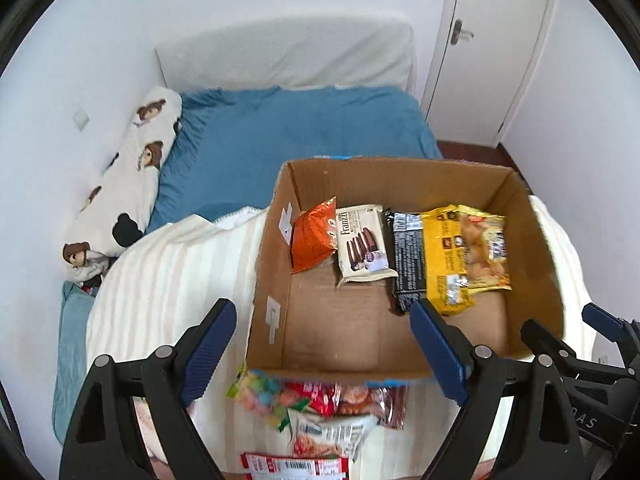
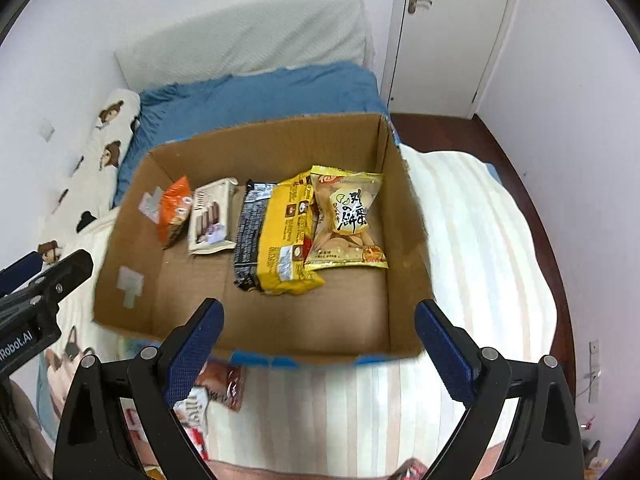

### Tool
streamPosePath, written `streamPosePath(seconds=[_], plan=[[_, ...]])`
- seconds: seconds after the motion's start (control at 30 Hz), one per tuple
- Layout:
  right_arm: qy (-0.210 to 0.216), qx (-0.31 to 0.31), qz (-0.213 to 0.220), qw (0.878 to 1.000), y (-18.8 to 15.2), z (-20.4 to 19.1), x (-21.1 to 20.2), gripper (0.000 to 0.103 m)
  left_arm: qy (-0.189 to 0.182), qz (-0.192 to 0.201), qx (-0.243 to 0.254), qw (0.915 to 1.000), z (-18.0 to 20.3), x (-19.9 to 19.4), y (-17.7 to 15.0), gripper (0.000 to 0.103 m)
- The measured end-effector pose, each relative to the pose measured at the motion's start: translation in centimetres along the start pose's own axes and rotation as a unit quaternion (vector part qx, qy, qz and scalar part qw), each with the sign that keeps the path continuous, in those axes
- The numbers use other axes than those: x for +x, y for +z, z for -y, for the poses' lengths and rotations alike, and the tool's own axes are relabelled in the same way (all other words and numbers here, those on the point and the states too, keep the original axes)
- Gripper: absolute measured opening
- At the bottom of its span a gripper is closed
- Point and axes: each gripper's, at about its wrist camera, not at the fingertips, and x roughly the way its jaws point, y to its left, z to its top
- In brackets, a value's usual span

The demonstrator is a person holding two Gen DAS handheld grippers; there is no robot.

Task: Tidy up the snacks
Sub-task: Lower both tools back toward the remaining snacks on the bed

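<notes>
An open cardboard box (image 1: 272, 240) (image 2: 404, 216) stands on a striped blanket on the bed. Inside, in a row along the far wall, lie an orange bag (image 1: 312, 236) (image 2: 174, 212), a white wafer pack (image 1: 362, 244) (image 2: 212, 216), a black pack (image 1: 406, 256) (image 2: 250, 236), a yellow pack (image 1: 444, 264) (image 2: 286, 240) and a clear-fronted biscuit bag (image 1: 482, 252) (image 2: 350, 220). Several loose snack packs (image 1: 320, 412) (image 2: 222, 388) lie on the blanket in front of the box. My left gripper (image 1: 324, 340) is open and empty above the box's near left corner. My right gripper (image 2: 320, 340) is open and empty over the box's near wall.
A blue sheet (image 1: 288, 128) covers the far bed, with a white headboard cushion (image 1: 288, 52) and a bear-print pillow (image 1: 132, 168) at the left wall. A white door (image 1: 492, 48) and dark floor (image 2: 532, 184) lie to the right. The striped blanket (image 2: 472, 248) surrounds the box.
</notes>
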Motion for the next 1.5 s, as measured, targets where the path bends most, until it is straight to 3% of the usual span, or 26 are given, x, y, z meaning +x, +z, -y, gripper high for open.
streamPosePath(seconds=[0.23, 0.37, 0.47, 0.67, 0.77, 0.93, 1.03, 1.13, 1.17, 1.23, 1.27, 1.3, 1.37, 1.5], plan=[[0.011, 0.006, 0.046, 0.999, -3.3, -0.2, -6.4, 0.098, -0.003, 0.041, -0.007, 0.9991, -0.3, -5.2, -2.9, 0.089], [0.032, 0.002, 0.040, 0.999, -5.8, -0.7, -8.6, 0.098, -0.010, 0.039, -0.012, 0.9991, -0.8, -6.9, -4.8, 0.089], [0.052, -0.006, 0.013, 0.999, -8.8, -1.6, -8.8, 0.098, -0.007, 0.024, -0.011, 0.9996, -1.7, -7.5, -7.3, 0.089], [0.114, 0.009, -0.118, 0.986, -17.3, -3.5, -4.2, 0.098, 0.031, -0.033, -0.008, 0.9990, -3.6, -6.5, -14.2, 0.089], [0.147, 0.060, -0.198, 0.967, -22.2, -3.7, -0.8, 0.098, 0.063, -0.071, -0.018, 0.9954, -5.3, -4.6, -18.1, 0.089], [0.191, 0.186, -0.319, 0.910, -29.1, -3.1, 4.8, 0.098, 0.086, -0.152, -0.052, 0.9832, -8.1, -0.8, -23.9, 0.089], [0.205, 0.253, -0.364, 0.873, -32.5, -3.6, 7.0, 0.098, 0.091, -0.185, -0.068, 0.9760, -9.2, 0.6, -26.3, 0.089], [0.219, 0.329, -0.378, 0.837, -34.6, -4.0, 8.5, 0.097, 0.097, -0.206, -0.081, 0.9705, -10.2, 1.3, -28.0, 0.089], [0.218, 0.341, -0.377, 0.833, -34.9, -4.1, 8.8, 0.095, 0.099, -0.208, -0.082, 0.9697, -10.3, 1.5, -28.1, 0.089], [0.207, 0.340, -0.369, 0.840, -34.5, -4.9, 9.4, 0.083, 0.104, -0.213, -0.081, 0.9681, -10.4, 1.7, -28.7, 0.089], [0.197, 0.325, -0.365, 0.850, -34.0, -5.4, 9.6, 0.071, 0.105, -0.213, -0.081, 0.9679, -10.4, 1.7, -28.9, 0.089], [0.191, 0.311, -0.357, 0.860, -33.5, -5.8, 9.6, 0.066, 0.106, -0.213, -0.079, 0.9679, -10.4, 1.8, -29.0, 0.089], [0.189, 0.279, -0.353, 0.873, -32.6, -6.4, 9.6, 0.061, 0.102, -0.213, -0.076, 0.9687, -10.3, 1.8, -29.0, 0.089], [0.170, 0.163, -0.323, 0.917, -30.0, -6.6, 8.5, 0.055, 0.094, -0.209, -0.062, 0.9715, -9.8, 1.7, -28.3, 0.089]])
